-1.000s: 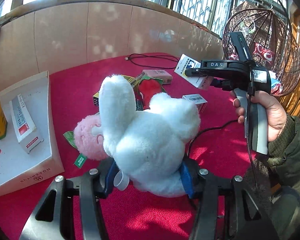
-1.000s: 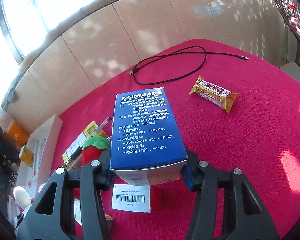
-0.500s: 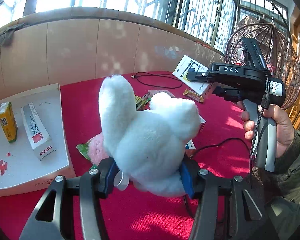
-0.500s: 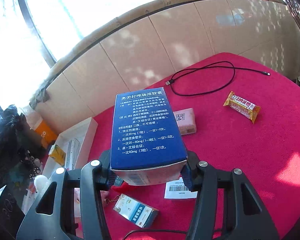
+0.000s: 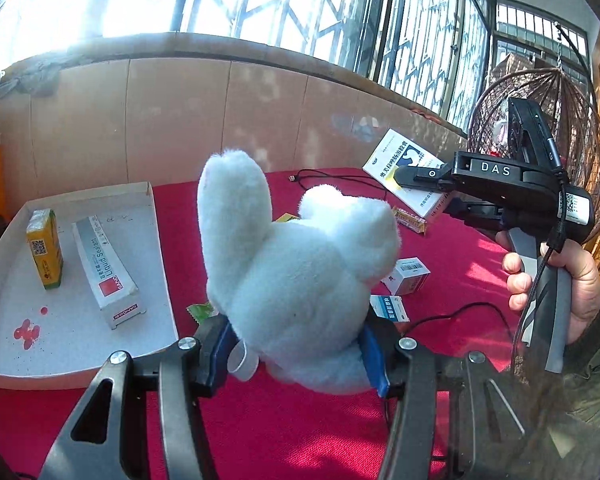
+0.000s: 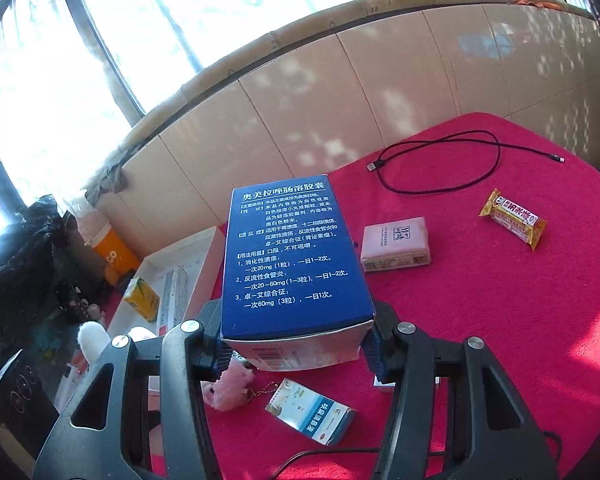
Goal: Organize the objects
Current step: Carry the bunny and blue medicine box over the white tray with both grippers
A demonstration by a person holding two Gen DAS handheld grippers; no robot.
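Note:
My left gripper (image 5: pixel 298 354) is shut on a white plush rabbit (image 5: pixel 300 280) and holds it in the air above the red tablecloth (image 5: pixel 284 432). My right gripper (image 6: pixel 296 350) is shut on a blue medicine box (image 6: pixel 292 256) and holds it high over the table; it also shows in the left wrist view (image 5: pixel 416 176) at the right. A white cardboard tray (image 5: pixel 76 332) at the left holds a yellow carton (image 5: pixel 44 248) and a grey sealant box (image 5: pixel 106 272).
On the cloth lie a pink box (image 6: pixel 396 244), a yellow snack bar (image 6: pixel 514 218), a black USB cable (image 6: pixel 440 164), a small blue-white box (image 6: pixel 310 412) and a pink plush keychain (image 6: pixel 230 386). A wicker hanging chair (image 5: pixel 540 128) stands at the right.
Both grippers have risen higher above the table with their loads. The left view has swung so more of the white tray shows.

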